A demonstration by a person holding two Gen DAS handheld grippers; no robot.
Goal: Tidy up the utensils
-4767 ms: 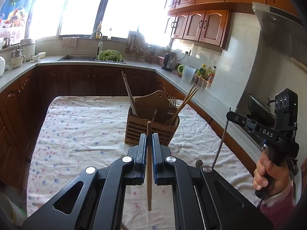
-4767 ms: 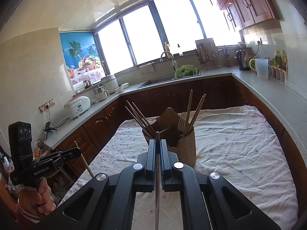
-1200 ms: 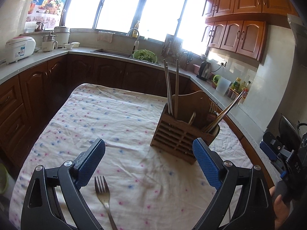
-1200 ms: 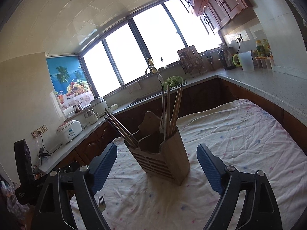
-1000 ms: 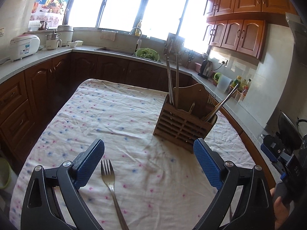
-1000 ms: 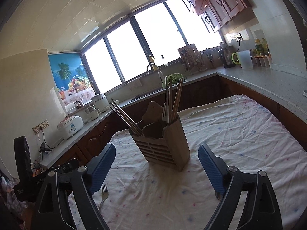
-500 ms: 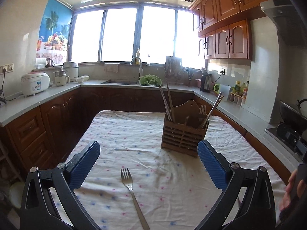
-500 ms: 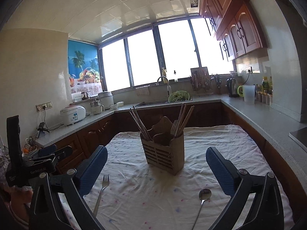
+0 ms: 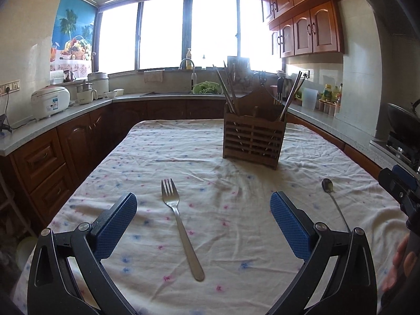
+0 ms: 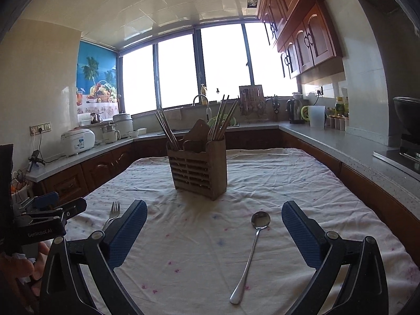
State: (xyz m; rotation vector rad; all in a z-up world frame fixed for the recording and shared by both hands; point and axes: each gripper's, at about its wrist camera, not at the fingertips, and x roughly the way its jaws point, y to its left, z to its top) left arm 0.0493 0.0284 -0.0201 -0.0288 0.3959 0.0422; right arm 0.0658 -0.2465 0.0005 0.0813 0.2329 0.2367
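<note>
Left claw (image 9: 203, 210): I see it spread wide, holding nothing, above the fork (image 9: 179, 220).
Right claw (image 10: 214, 219): spread wide, over the spoon (image 10: 253, 249).
Wooden utensil holder (image 9: 253, 136): upright mid-bench (image 9: 147, 157), chopsticks (image 9: 227, 89) inside.

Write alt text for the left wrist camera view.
A metal fork lies on a speckled tablecloth between the open blue pads of the left gripper. A slatted wooden utensil holder with chopsticks stands beyond, a spoon lying to its right.
</note>
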